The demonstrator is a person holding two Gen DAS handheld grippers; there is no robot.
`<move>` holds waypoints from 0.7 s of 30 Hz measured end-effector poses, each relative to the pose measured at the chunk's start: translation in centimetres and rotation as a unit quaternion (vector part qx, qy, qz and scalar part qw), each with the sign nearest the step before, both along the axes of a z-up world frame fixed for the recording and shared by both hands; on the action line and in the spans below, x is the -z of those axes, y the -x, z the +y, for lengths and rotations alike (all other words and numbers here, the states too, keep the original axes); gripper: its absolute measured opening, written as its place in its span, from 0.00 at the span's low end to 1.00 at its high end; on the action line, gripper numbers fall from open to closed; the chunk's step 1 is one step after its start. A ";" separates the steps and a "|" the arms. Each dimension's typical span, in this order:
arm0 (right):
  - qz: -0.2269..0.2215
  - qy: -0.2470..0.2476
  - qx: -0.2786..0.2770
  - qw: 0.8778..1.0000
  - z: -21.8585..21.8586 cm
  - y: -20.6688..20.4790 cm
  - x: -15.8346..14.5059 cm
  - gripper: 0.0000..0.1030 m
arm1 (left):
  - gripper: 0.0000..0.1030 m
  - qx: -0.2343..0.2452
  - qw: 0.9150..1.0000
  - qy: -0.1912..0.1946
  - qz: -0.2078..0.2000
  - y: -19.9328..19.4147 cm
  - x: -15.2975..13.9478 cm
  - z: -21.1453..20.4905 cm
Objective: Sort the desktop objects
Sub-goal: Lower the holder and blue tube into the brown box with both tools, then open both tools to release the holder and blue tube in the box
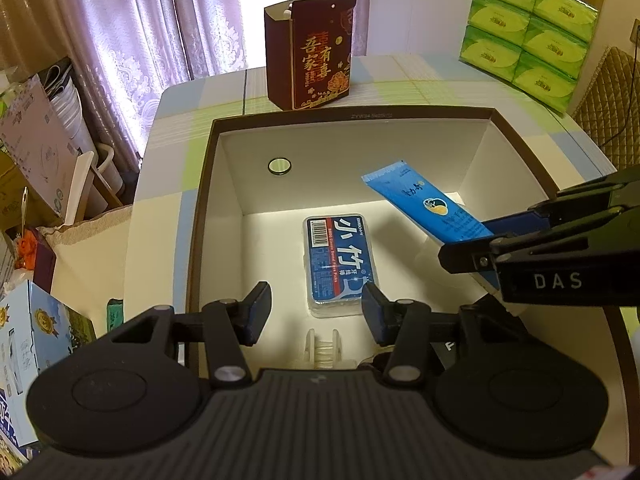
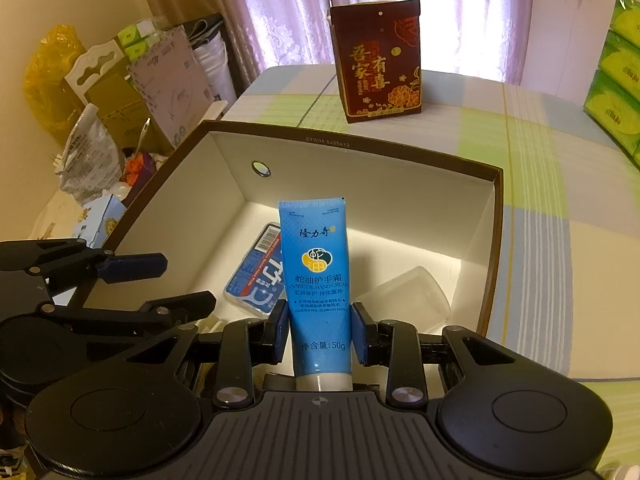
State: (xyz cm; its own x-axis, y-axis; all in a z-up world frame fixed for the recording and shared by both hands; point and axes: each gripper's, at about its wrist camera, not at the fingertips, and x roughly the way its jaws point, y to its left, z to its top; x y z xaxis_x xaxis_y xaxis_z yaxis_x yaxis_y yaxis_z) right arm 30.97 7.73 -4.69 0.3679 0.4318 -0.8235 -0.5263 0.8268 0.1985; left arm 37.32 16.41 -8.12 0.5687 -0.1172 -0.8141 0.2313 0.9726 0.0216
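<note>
The right gripper (image 2: 319,330) is pinching a blue tube of hand cream (image 2: 318,280), its two blue-padded fingers (image 2: 359,332) pressed against the tube's sides just above the white cap. The tube points away from the camera, crimped end forward, and hangs over the open storage box (image 2: 494,216) without touching the floor of it. In the left wrist view the same tube (image 1: 428,204) comes in from the right, tilted, with its crimped end toward the middle of the box.

The left gripper (image 1: 316,308) is spread wide with nothing between its fingers, and hovers over the near end of the box.

On the white floor of the box lies a flat blue packet of dental floss picks (image 1: 340,260), label up, directly ahead of the left gripper. Nearer the camera, partly hidden by the gripper body, is a pale translucent hair clip (image 1: 323,346). A clear plastic container (image 2: 408,292) lies on its side in the right part of the box, behind the tube. The far wall of the box has a small round hole (image 1: 279,166).

The box, brown outside and white inside, sits on a table covered with a pastel checked cloth (image 2: 532,184). Beyond the box stands a dark red gift bag with gold lettering (image 1: 314,66). At the table's far right corner are stacked green tissue packs (image 1: 528,28). Lilac curtains (image 1: 168,28) hang behind.
</note>
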 end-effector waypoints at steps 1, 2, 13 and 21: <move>0.000 0.001 0.000 1.000 0.0 0.0 0.1 0.29 | 0.43 0.000 1.000 0.000 0.000 0.0 0.0 0.0; 0.000 0.001 0.000 1.000 0.1 0.0 0.1 0.29 | 0.43 -0.001 1.000 0.000 0.001 0.0 0.0 0.0; -0.013 -0.029 0.003 0.999 0.1 -0.7 0.4 0.30 | 0.44 -0.001 1.000 0.000 0.002 0.2 0.1 0.0; -0.048 -0.038 -0.015 0.998 -0.4 0.0 -0.9 0.59 | 0.49 -0.004 1.000 0.001 0.002 0.5 0.0 -0.1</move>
State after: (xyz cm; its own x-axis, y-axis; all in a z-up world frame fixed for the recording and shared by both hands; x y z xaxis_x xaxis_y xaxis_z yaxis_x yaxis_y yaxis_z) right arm 31.00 7.28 -3.83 0.4289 0.5034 -0.7501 -0.5705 0.7947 0.2072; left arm 36.85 16.35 -8.17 0.5669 -0.1136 -0.8159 0.2238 0.9744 0.0198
